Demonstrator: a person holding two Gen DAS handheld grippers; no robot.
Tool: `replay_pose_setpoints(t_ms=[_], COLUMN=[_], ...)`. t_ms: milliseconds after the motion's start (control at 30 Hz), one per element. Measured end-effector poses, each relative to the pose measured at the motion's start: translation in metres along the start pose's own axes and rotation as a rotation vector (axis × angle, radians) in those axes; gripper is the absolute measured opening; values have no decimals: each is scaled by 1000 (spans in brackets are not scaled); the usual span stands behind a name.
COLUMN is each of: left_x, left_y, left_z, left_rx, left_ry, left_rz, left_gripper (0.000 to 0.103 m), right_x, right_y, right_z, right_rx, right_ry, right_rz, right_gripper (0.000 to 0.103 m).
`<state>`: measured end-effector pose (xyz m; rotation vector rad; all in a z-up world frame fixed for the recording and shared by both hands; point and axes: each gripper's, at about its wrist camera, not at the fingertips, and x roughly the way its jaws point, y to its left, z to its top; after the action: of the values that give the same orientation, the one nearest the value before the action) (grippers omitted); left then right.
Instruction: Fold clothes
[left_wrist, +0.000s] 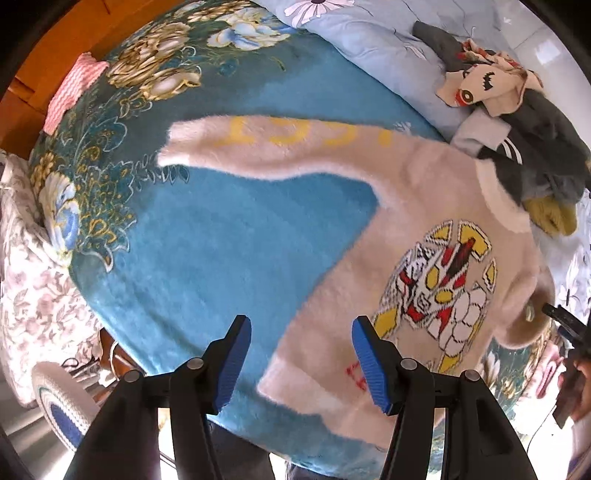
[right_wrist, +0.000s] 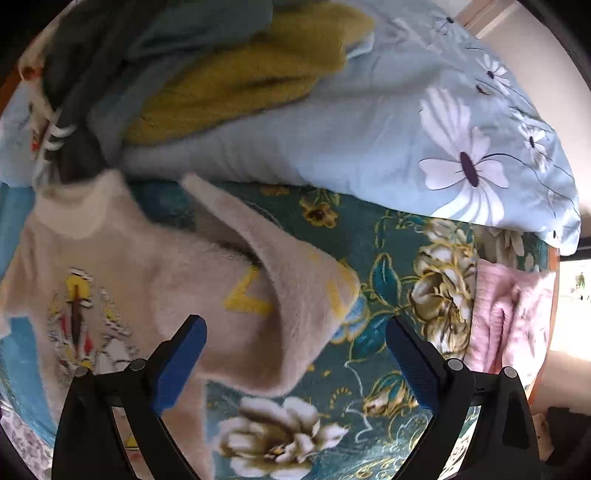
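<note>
The sweater (left_wrist: 424, 229) is a fuzzy, long-napped knit in pale beige, matt, with a knitted-in robot motif (left_wrist: 439, 295) at 4 o'clock in the left wrist view and a smoother ribbed collar (left_wrist: 495, 192). The blanket (left_wrist: 207, 236) beneath it is plush fleece with a short, velvety pile. The quilt (right_wrist: 369, 147) at 1 o'clock in the right wrist view is smooth woven cloth with a faint sheen. The mustard garment (right_wrist: 251, 74) at 12 o'clock looks coarse-knit. The left claw (left_wrist: 301, 363) has matt black plastic arms, ridged blue rubbery pads (left_wrist: 373, 369) and dull metal pins (left_wrist: 408, 363).
</note>
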<state>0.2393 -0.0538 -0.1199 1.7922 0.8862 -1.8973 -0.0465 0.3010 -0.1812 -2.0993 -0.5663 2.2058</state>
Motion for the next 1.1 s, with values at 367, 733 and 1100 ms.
replay_pose_setpoints(t_ms=[367, 733, 1100], left_x=[-2, 0, -15], left_y=[-36, -81, -50], left_z=[-2, -13, -9], left_rx=[76, 193, 146], left_ry=[17, 56, 40], left_rz=[21, 13, 48], left_gripper=[62, 62, 66], right_x=[13, -6, 18], right_y=[-103, -86, -63], right_z=[-59, -62, -22], right_rx=[254, 259, 150], right_ry=[-104, -236, -176], right_rz=[-35, 247, 53], right_gripper=[98, 98, 98])
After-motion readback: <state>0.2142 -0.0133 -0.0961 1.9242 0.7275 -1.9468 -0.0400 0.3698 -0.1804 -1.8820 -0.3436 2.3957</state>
